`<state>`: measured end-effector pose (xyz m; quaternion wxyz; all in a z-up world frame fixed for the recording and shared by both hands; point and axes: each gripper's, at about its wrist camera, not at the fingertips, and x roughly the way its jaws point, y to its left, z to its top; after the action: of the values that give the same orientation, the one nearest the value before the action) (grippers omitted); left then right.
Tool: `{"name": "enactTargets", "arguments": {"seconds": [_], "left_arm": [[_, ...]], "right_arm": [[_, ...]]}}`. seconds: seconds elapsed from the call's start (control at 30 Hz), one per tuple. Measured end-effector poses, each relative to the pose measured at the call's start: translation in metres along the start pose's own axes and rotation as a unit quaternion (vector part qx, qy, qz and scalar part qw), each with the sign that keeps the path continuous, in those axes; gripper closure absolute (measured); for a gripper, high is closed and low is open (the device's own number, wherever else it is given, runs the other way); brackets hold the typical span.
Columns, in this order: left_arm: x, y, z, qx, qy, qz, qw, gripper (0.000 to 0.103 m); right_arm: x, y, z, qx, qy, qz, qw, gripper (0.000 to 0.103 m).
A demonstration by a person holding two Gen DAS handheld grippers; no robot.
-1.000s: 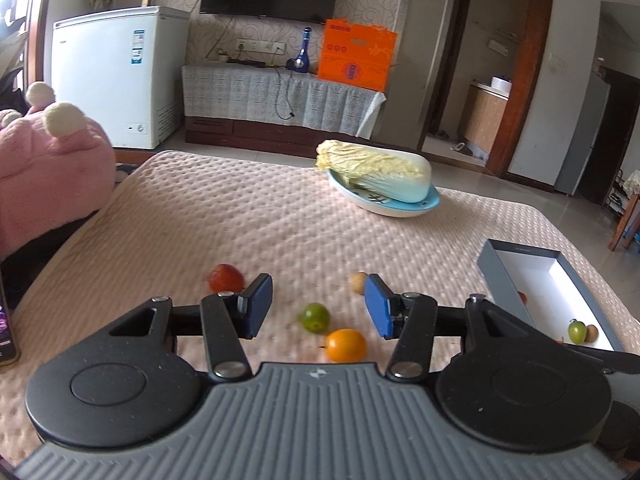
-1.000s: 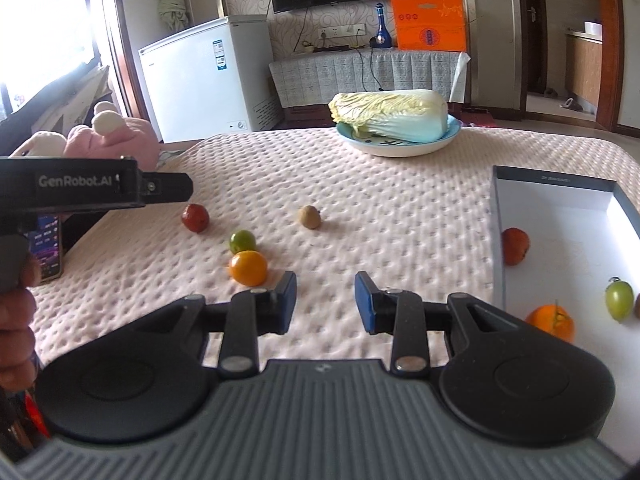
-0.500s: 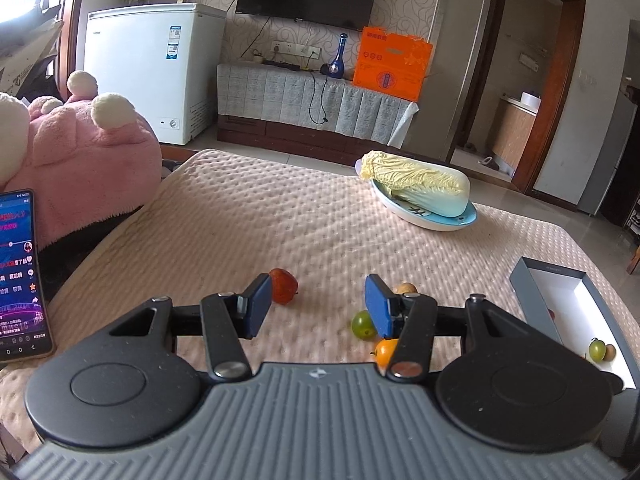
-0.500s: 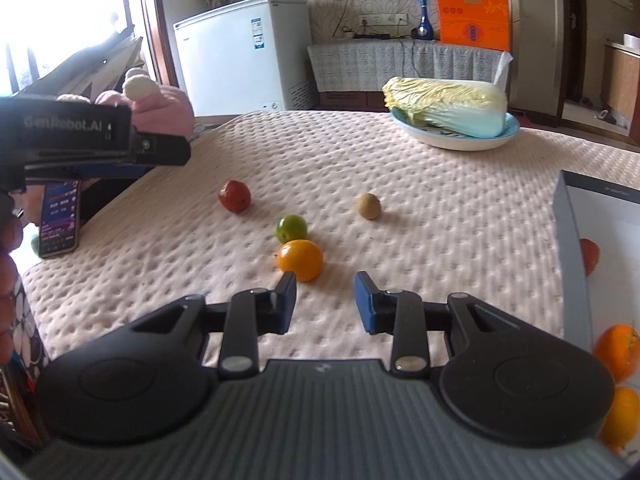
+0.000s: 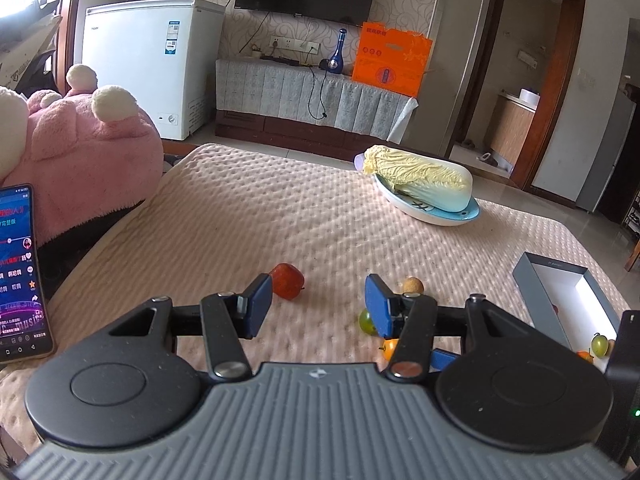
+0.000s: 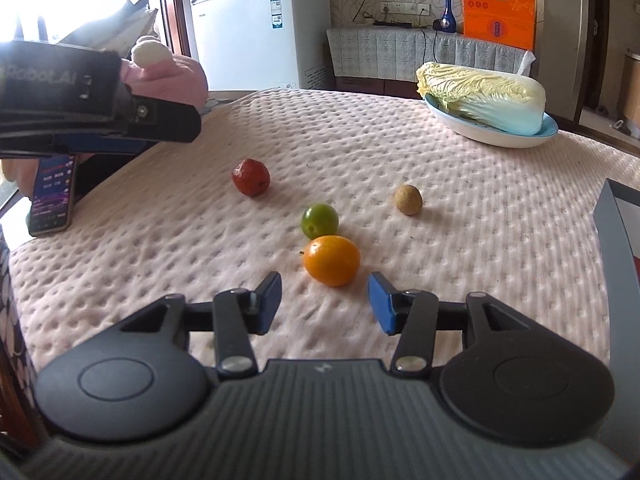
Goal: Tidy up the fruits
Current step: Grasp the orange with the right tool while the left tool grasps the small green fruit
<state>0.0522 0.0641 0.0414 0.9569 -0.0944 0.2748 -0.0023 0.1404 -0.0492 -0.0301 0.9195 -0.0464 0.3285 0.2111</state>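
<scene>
**Pink quilted cover, four loose fruits, both hand-held grippers wide apart**

Pink dimpled cloth covers the bench [image 6: 460,168], and nearest to us the right hand-held gripper [image 6: 324,300] hangs low over it with its blue pads spread wide and nothing between them. Just ahead of its tips lies the orange fruit [image 6: 332,260], touching or almost touching the green fruit [image 6: 319,221] behind it. We see bare cloth on both sides of that pair. Farther back, the brown fruit [image 6: 408,199] sits apart to the right and the red fruit [image 6: 251,177] apart to the left.

Our left hand-held gripper [image 5: 318,304] is also wide open and holds nothing; its left pad stands just in front of the red fruit [image 5: 287,281], and its right finger partly hides the green fruit [image 5: 366,321] and orange fruit [image 5: 389,349]. In the right wrist view its body shows at the left edge, above the phone [image 6: 54,196] lying by the bench's left edge.

At the right edge stands the grey box [image 5: 538,300], open on top, with a green fruit and others in its near corner. Open cloth stretches beyond to the blue plate [image 6: 492,134] bearing the cabbage [image 6: 480,96] near the far edge.
</scene>
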Motion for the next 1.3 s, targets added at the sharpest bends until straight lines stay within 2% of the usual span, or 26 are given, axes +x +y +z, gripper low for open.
{"name": "enactTargets", "arguments": {"seconds": [0.37, 0.47, 0.67, 1.1, 1.3], "left_arm": [[0.010, 0.002, -0.005, 0.009, 0.015, -0.005, 0.9998, 0.046], [0.013, 0.000, -0.007, 0.016, 0.021, -0.005, 0.9996, 0.046], [0.020, -0.004, -0.011, 0.024, 0.031, -0.004, 0.9992, 0.046], [0.049, -0.029, -0.023, 0.045, 0.052, -0.021, 0.9974, 0.046], [0.078, -0.044, -0.028, 0.059, 0.070, -0.014, 0.9957, 0.046]], "right_arm": [[0.018, 0.010, 0.004, -0.021, 0.001, -0.017, 1.000, 0.054], [0.019, 0.010, 0.005, -0.019, -0.001, -0.019, 1.000, 0.066], [0.017, 0.007, 0.005, -0.017, 0.004, -0.017, 1.000, 0.066], [-0.023, -0.009, 0.001, -0.015, 0.039, 0.004, 0.999, 0.066], [-0.035, -0.017, -0.002, -0.017, 0.048, 0.011, 0.999, 0.066]]}}
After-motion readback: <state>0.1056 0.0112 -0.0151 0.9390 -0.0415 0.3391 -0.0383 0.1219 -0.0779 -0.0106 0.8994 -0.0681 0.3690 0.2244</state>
